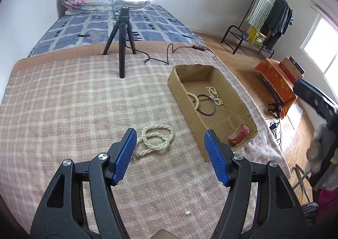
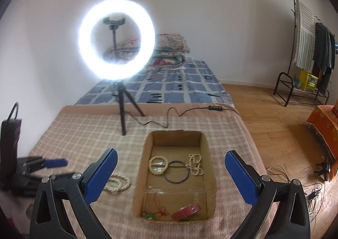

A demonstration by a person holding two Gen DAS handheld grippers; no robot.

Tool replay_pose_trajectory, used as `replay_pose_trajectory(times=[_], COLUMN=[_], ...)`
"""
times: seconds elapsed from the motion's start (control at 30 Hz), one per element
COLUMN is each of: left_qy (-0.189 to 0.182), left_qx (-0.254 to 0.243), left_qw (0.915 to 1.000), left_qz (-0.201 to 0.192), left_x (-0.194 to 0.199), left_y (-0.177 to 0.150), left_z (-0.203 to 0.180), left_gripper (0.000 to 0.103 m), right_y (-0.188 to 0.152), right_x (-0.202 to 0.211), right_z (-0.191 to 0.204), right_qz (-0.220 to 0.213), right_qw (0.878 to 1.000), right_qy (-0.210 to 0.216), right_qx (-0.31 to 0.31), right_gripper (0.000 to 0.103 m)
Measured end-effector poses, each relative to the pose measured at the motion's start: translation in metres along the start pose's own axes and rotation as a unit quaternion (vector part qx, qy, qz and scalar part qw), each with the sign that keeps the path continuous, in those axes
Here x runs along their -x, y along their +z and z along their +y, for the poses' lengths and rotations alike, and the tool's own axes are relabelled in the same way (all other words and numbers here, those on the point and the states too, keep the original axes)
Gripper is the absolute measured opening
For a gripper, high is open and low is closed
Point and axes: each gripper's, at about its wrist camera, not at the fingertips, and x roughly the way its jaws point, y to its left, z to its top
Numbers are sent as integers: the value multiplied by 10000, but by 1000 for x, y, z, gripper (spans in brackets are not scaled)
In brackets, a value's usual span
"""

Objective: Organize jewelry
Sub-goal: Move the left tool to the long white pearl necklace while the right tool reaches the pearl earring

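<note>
The checked blanket (image 1: 63, 112) covered the bed. In the left view, a pearl necklace (image 1: 156, 137) lay mid-frame outside the cardboard box (image 1: 238, 110), between the left gripper's (image 1: 170, 144) wide-apart jaws. In the right view, the right gripper (image 2: 171, 167) gaped empty over the box's bracelets; most looked sorted.

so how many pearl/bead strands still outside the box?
1. A looped pearl necklace lies on the plaid blanket, left of the cardboard box, just ahead of the open left gripper. A loose pearl pin lies nearer the camera.
</note>
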Motion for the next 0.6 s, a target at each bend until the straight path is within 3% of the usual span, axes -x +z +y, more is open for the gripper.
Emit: replay_pose_trajectory(times=[0.17,0.43,0.6], left_qy=[6,-32,-67], left_qx=[64,41,166], left_qw=[9999,9994,9984], left_qz=[133,347,540], left_x=[-5,-17,-29], left_y=[-4,-11,-15], left_z=[14,22,33], left_gripper=[68,68,68], right_y=[-26,-79,-117], right_x=[10,4,-16], right_z=[28,54,76], right_qz=[109,427,875], right_qw=[9991,9941,9861], right_qy=[226,960,1250], right_qx=[347,278,664], right_gripper=[103,103,98])
